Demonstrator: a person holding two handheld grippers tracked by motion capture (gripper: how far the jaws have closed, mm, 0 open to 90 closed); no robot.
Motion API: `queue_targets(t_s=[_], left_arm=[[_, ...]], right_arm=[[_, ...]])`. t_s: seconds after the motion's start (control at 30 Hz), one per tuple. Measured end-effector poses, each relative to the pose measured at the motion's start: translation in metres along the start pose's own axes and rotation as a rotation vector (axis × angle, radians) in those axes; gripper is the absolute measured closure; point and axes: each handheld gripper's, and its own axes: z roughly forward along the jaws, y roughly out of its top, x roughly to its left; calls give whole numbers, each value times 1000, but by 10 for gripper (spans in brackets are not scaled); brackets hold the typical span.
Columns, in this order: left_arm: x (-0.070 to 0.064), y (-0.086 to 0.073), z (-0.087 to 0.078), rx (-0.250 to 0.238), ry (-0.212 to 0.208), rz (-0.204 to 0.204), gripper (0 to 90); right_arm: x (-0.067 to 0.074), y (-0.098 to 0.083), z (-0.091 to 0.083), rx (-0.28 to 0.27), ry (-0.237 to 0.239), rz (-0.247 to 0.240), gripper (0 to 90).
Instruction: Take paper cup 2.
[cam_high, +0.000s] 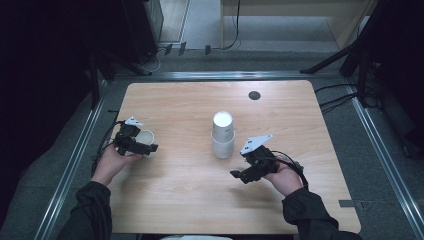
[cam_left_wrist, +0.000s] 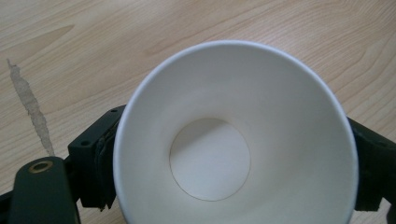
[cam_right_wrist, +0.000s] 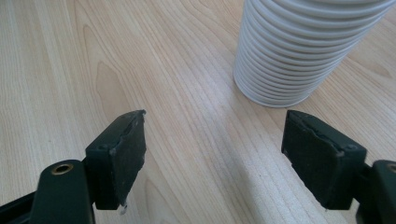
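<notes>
Presently the left tongs (cam_high: 141, 146) sit near the left edge of the desk (cam_high: 190, 200), held in the person's left hand (cam_high: 111, 161), with a single white paper cup (cam_high: 146, 137) between the two black jaws. From the left gripper view the cup (cam_left_wrist: 233, 140) is seen mouth-on: round rim toward the camera, flat bottom visible deep inside, a jaw on either side of its wall. The jaws stand wide, just at the cup's sides; whether the pads press on the wall or merely flank it cannot be told from these angles. The cup appears to rest on the wood, upright or nearly so, as the high view gives it. Right tongs (cam_high: 240, 175) are held in the right hand (cam_high: 286, 179) at the right-centre of the desk, jaws pointing leftward and clearly apart, nothing between them. In the right gripper view the two pads frame bare wood grain, and the foot of a stack of white paper cups (cam_right_wrist: 289, 56) rises just beyond the right-hand jaw, its nested rims showing as close rings; the pads do not touch it. In the high view that stack (cam_high: 222, 135) stands upright at mid-desk, just ahead and to the left of the right tongs, well apart from the single cup on the left. Grey three-cornered plates top both tongs, cables trailing back toward the sleeves. A small dark round disc (cam_high: 254, 95) lies in the desk surface near the far edge.
</notes>
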Motion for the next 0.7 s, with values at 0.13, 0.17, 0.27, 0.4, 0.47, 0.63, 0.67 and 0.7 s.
queue_targets(t_s=[0.13,0.17,0.27,0.4,0.47,0.63,0.67,0.7], left_arm=[[0,0,-3,-19,-13,-8,109],[1,1,-4,-21,-13,-8,109],[1,1,-7,-31,-20,-18,108],[1,3,-12,-49,-38,-31,108],[1,3,-15,-54,-33,-30,108],[2,4,-22,-80,-33,-40,108],[2,4,-24,-86,-28,-39,108],[2,4,-25,-94,-30,-43,108]], right_arm=[[0,0,0,2,4,-4,218],[0,0,0,3,4,-4,218],[0,0,0,3,4,-9,218],[0,0,-1,4,-6,-21,212],[0,0,-1,5,-13,-23,205],[-2,0,-1,-1,-26,-49,189],[-3,-1,-1,-4,-33,-53,177],[-3,0,-1,-8,-42,-44,170]])
